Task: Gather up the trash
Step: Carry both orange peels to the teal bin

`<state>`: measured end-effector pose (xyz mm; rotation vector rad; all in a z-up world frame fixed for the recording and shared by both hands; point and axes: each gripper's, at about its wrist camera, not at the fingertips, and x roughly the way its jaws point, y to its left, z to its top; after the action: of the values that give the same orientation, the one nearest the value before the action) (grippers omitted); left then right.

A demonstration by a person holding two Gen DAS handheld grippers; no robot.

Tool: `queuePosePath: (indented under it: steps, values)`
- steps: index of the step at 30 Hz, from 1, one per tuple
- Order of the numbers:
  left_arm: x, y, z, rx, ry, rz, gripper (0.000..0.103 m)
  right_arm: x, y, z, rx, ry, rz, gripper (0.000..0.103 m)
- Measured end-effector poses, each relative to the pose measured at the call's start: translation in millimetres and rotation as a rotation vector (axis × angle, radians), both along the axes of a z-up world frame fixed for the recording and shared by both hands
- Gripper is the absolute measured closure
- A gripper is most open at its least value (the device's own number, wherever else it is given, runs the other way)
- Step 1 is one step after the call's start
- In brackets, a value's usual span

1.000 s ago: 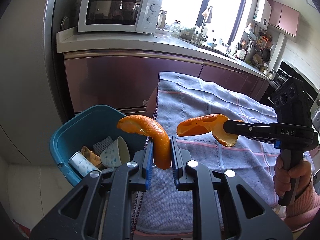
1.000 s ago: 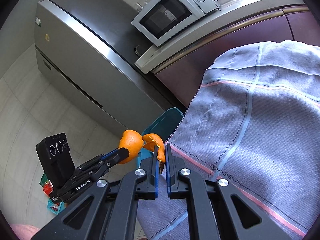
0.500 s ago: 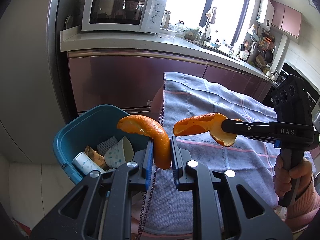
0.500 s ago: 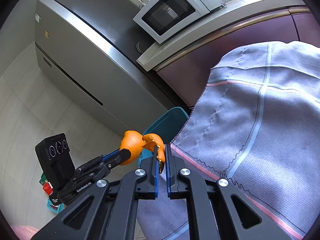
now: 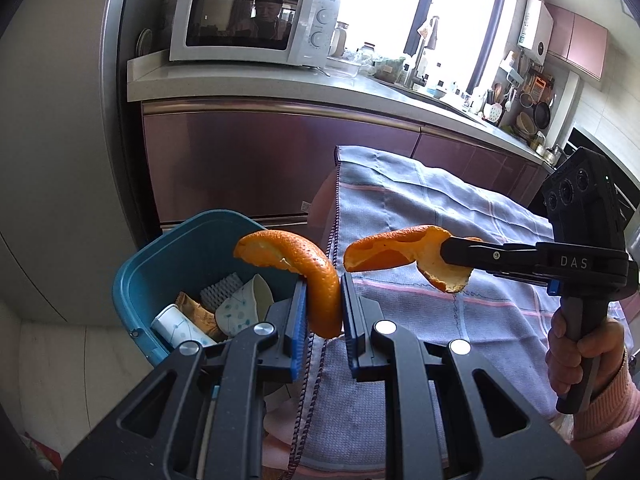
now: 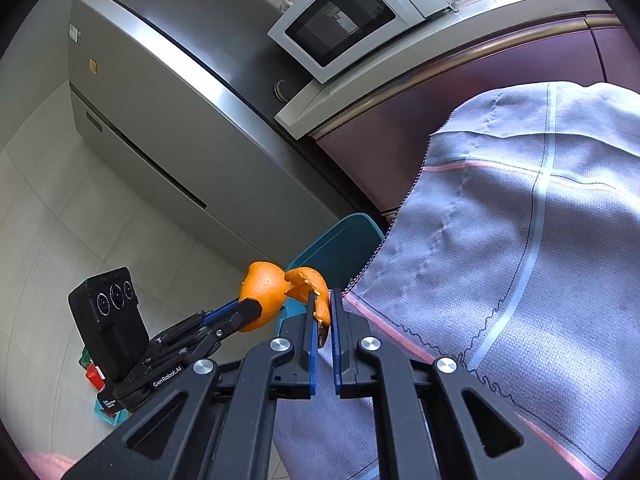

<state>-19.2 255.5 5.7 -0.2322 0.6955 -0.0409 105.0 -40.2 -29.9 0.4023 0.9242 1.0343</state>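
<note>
My left gripper (image 5: 323, 300) is shut on a curled orange peel (image 5: 304, 268) that arches up and left over the rim of a blue bin (image 5: 132, 280). In the bin lie crumpled paper cups (image 5: 176, 326) and wrappers. To the right, my right gripper (image 5: 450, 252) is shut on a second orange peel (image 5: 400, 248), held above the checked cloth (image 5: 440, 208). In the right wrist view the right gripper (image 6: 324, 304) pinches that peel (image 6: 316, 292), with the left gripper (image 6: 250, 310) and its peel (image 6: 262, 284) just to its left, near the bin (image 6: 340, 248).
A grey refrigerator (image 6: 160, 120) stands left of the bin. A white microwave (image 5: 248, 20) sits on the counter above purple cabinets (image 5: 260, 152). A hand (image 5: 576, 352) in a pink sleeve grips the right handle. Small packets (image 6: 94, 376) lie on the tiled floor.
Both views have crept slightly; the bin and cloth edge sit a little further right in the frames. Both peels stay gripped, side by side.
</note>
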Motion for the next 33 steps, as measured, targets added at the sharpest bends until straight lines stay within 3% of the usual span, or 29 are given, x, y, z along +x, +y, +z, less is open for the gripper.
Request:
queuePosePath:
  steps: [33]
  values:
    - [1, 15, -5, 0.005, 0.012, 0.035, 0.086, 7, 26, -1, -0.013, 0.013, 0.037, 0.098]
